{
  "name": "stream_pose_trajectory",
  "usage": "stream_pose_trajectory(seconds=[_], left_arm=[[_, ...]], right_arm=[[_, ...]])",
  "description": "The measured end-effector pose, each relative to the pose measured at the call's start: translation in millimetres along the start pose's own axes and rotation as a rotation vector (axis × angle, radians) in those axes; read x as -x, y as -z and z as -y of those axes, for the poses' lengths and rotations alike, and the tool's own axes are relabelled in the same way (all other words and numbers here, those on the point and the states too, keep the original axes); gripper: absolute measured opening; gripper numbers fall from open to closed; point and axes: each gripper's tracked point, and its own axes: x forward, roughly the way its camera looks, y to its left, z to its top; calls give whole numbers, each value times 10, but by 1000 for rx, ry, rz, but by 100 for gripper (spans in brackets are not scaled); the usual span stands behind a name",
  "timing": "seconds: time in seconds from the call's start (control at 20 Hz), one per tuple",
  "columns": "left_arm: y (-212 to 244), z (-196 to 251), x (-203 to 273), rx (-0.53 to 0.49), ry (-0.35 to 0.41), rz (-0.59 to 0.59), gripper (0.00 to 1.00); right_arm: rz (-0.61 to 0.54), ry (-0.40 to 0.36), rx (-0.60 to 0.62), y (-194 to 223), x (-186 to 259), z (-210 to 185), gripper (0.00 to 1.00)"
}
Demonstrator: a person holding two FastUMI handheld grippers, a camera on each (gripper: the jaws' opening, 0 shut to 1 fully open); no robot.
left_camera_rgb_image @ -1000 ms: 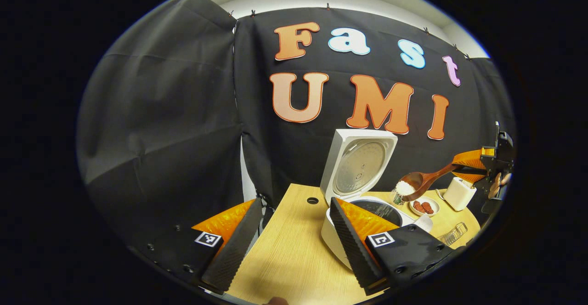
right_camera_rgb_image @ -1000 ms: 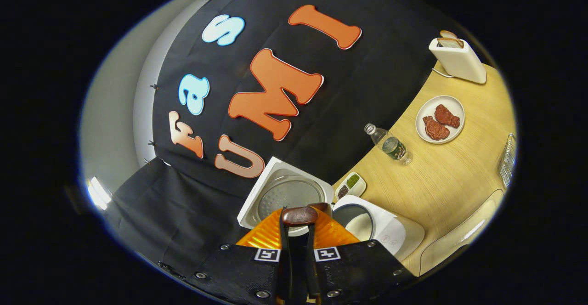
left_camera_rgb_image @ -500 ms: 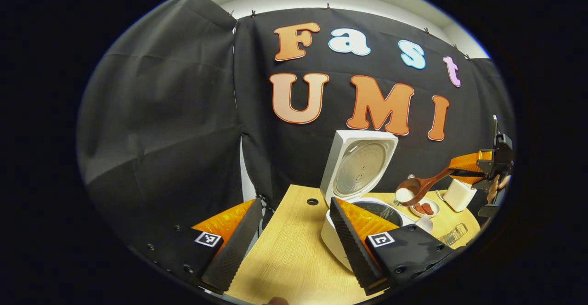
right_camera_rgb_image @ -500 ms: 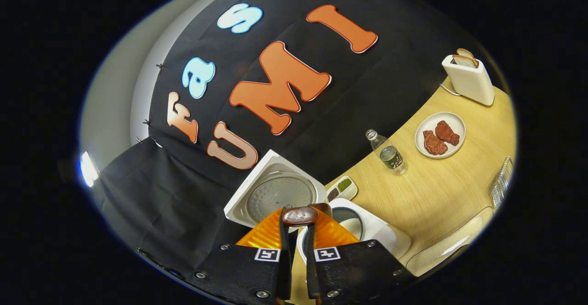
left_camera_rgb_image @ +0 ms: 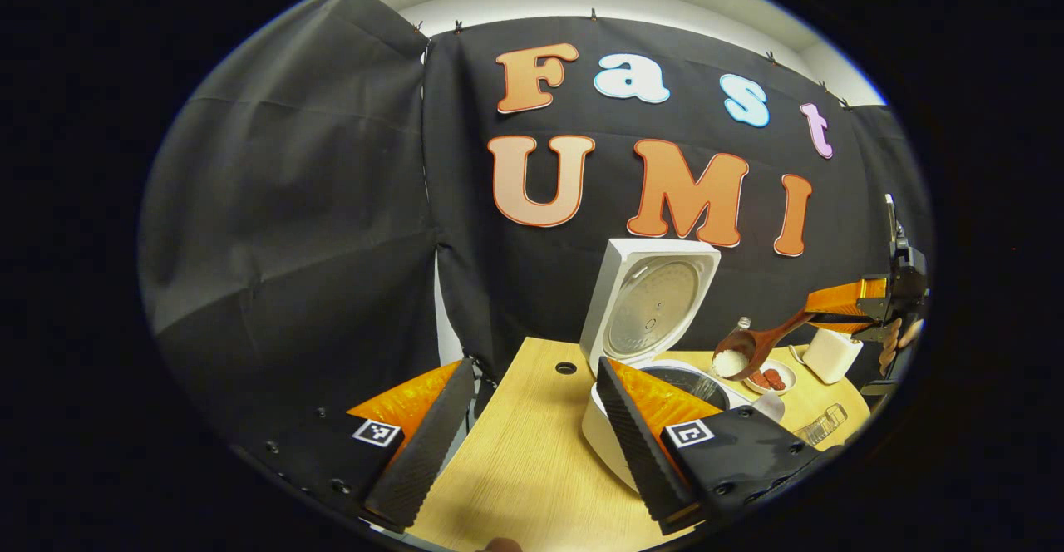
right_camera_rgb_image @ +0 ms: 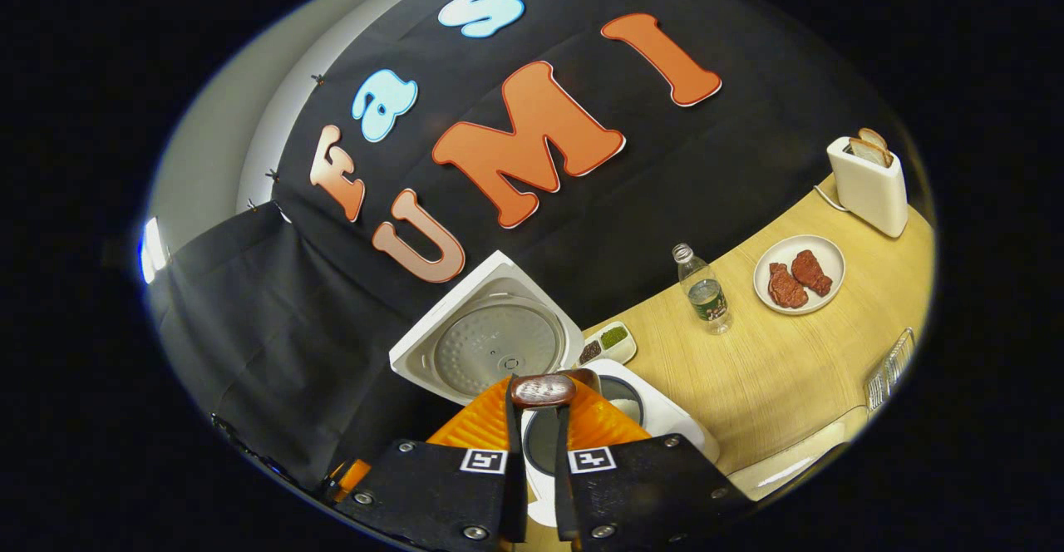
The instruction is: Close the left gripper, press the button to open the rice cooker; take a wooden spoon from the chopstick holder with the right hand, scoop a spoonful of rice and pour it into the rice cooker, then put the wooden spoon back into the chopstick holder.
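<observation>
- Since the rice cooker (left_camera_rgb_image: 657, 344) at the desk's (left_camera_rgb_image: 524, 460) back edge stands lid-up, opening looks done; pouring and returning the spoon remain.
- Right claw (right_camera_rgb_image: 534, 419) grips the wooden spoon (left_camera_rgb_image: 758, 342), bowl holding rice just above the pot.
- Its handle slopes down leftward toward the cooker.
- Left claw (left_camera_rgb_image: 532, 419) hangs released.
</observation>
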Motion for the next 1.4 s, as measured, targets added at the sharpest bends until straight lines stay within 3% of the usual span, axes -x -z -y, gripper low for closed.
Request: stream_pose_trajectory(seconds=[1.4], left_arm=[[54,28,-65,-4,20,-20,100]], right_arm=[[-22,22,572,243,-12,-239,13]])
